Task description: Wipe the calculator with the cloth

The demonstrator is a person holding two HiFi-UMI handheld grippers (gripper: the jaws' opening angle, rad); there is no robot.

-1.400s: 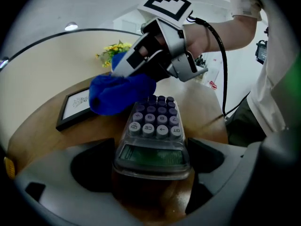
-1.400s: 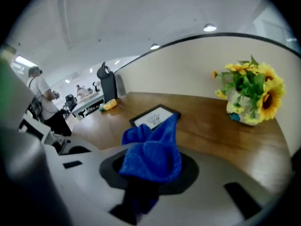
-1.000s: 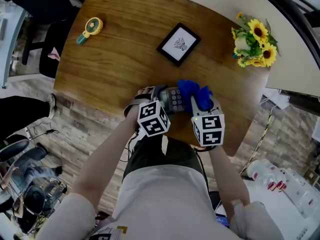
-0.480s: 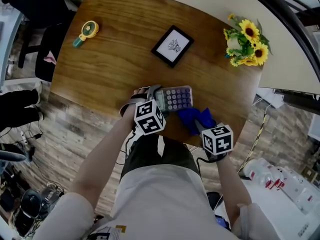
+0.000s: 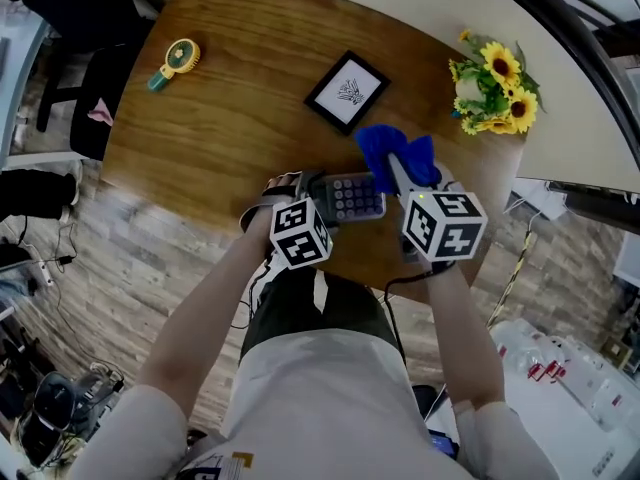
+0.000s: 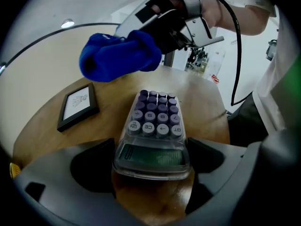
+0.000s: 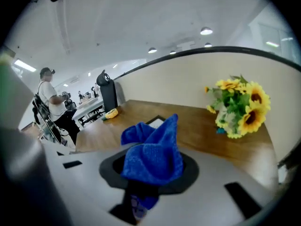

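Note:
A grey calculator point(image 5: 352, 197) with purple keys lies on the round wooden table point(image 5: 230, 118), near its front edge. My left gripper point(image 5: 318, 200) is shut on its display end point(image 6: 151, 157), one jaw on each side. My right gripper point(image 5: 402, 175) is shut on a bunched blue cloth point(image 5: 393, 155). It holds the cloth raised over the calculator's far key end, apart from the keys point(image 6: 155, 112). From the left gripper view the cloth point(image 6: 120, 55) hangs in the air above the table. In the right gripper view the cloth point(image 7: 154, 149) fills the jaws and hides what lies below.
A black picture frame point(image 5: 347, 91) lies just beyond the calculator. A vase of sunflowers point(image 5: 492, 83) stands at the table's right rim, and a small yellow fan point(image 5: 175, 61) lies far left. A person point(image 7: 48, 98) stands in the room behind the table.
The right gripper drew the cloth off the calculator toward the front table edge, then lifted it back up over the calculator's far end. The left gripper and calculator stayed put.

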